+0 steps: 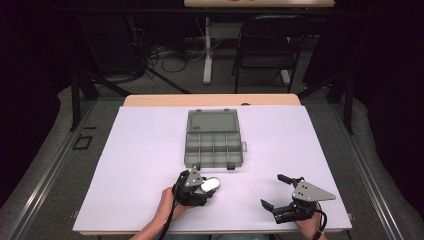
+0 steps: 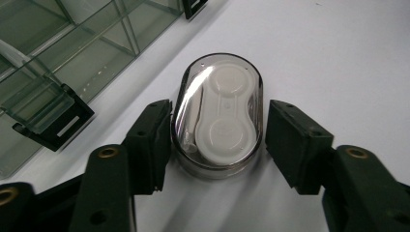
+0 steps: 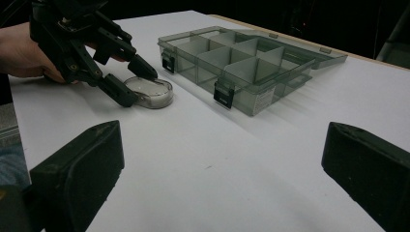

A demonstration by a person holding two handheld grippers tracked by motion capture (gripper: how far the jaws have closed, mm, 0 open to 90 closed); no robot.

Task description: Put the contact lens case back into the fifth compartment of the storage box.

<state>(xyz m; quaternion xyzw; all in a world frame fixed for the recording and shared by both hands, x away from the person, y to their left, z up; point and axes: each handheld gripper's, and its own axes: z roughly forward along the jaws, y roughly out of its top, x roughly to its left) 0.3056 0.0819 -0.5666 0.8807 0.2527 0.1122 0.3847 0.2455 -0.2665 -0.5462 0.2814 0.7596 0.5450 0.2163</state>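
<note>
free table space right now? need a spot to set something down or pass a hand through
Bare white table all along the left of the open compartment box, and again right of it up to the edge. Also free: the strip between the left gripper and the right gripper. Tight spot: the small gap between the box's front latches and the oval clear case between the left fingers.

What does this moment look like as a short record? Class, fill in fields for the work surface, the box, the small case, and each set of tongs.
surface: white table top
box: grey compartment box, lid open, compartments look empty
small case: clear oval case, lying on the table near the box's front latches
left tongs: left tongs straddle the case, one pad touching, the other just off it
right tongs: right tongs wide open, nothing between them
</note>
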